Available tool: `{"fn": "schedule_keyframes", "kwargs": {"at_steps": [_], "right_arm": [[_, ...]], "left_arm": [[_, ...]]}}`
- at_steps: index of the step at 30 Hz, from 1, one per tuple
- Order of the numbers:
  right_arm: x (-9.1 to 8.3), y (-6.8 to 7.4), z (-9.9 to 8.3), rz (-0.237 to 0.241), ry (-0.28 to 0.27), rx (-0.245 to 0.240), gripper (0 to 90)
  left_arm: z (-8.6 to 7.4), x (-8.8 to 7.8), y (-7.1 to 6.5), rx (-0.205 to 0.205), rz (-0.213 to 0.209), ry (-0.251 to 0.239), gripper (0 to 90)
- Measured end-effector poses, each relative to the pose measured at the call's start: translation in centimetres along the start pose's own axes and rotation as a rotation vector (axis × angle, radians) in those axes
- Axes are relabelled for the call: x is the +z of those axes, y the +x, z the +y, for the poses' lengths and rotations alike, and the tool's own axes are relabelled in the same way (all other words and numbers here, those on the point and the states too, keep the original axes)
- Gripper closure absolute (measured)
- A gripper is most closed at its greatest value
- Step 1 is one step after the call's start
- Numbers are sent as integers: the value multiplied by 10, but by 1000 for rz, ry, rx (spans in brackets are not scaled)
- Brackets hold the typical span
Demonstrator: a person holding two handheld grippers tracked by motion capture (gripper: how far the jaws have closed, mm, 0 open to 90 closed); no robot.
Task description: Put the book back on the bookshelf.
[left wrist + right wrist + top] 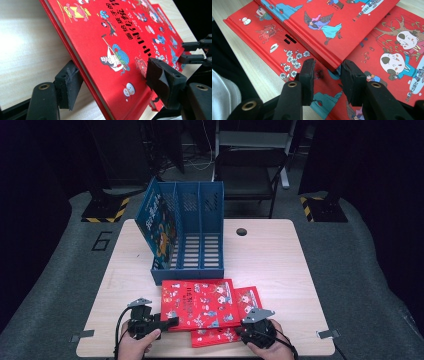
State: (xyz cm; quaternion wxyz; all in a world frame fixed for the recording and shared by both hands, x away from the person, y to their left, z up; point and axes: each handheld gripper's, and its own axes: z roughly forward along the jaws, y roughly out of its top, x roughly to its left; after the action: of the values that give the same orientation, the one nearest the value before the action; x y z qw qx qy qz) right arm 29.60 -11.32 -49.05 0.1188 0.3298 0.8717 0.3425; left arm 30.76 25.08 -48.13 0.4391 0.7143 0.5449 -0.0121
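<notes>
Two red picture books lie at the table's front. The top red book (200, 302) (112, 32) (332, 25) overlaps the lower red book (250, 297) (387, 50). My left gripper (172, 321) (113, 80) is at the top book's near left corner, shut on it. One pad sits under the book's edge and the other on its cover, and that edge is tilted up off the table. My right gripper (243, 329) (328, 72) hovers open over the lower book. The top book's near right corner pokes between its pads without being pressed.
Behind the books stands a blue three-slot file rack (200, 270), with a blue book (157, 225) upright in its left slot. The wooden table (270, 260) has a cable hole (241, 231) at the back. Beyond the table is a chair (250, 165).
</notes>
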Motion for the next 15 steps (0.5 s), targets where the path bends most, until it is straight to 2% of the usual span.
{"fn": "schedule_keyframes", "kwargs": {"at_steps": [3,6,7,8,9,15], "right_arm": [[0,1,0,1,5,22,643],[1,0,0,4,-16,46,644],[0,-1,0,7,-14,34,644],[0,-1,0,13,-15,44,645],[0,-2,-1,10,-20,36,646],[-4,-1,0,10,-51,63,646]], "left_arm": [[2,-2,-2,14,3,0,310],[4,-4,-3,27,6,-9,311],[4,-4,-4,28,6,-8,310],[5,-5,-4,34,7,-15,311],[6,-6,-5,33,6,-18,310],[10,-10,-9,26,-11,-36,313]]}}
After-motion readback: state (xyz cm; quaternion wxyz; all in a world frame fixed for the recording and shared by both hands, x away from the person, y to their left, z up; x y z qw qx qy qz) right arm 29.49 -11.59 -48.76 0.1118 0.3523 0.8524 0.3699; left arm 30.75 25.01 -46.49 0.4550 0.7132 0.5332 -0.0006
